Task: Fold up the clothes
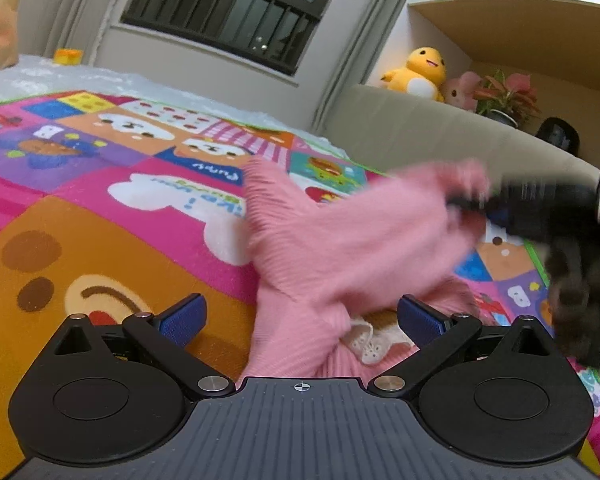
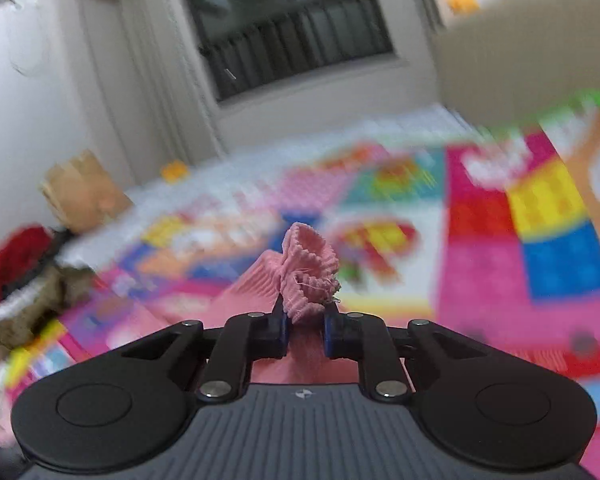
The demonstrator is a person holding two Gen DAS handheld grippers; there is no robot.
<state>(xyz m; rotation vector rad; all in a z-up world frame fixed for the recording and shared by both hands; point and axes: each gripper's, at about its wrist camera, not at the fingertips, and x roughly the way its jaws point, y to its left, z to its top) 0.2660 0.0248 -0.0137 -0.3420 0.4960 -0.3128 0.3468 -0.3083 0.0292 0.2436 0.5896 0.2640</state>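
My right gripper [image 2: 305, 330] clenched on bunched edge of pink sweater [image 1: 340, 240], holding that part up above play mat [image 1: 100, 240]. My left gripper [image 1: 300, 316] released, jaws wide, nothing between. Sweater lies just ahead of left gripper, body low on mat, lifted part running up and to right toward right gripper [image 1: 472, 200]. Picture blurred there. Left gripper nearer to low part with white collar [image 1: 366, 344]; I judge that is part to take.

A pink ribbed knit garment [image 1: 340, 240] is seen on a soft printed play mat [image 1: 100, 220]. Matt black plastic and blue textured pads [image 1: 182, 320] are shown on the left gripper [image 1: 300, 320].
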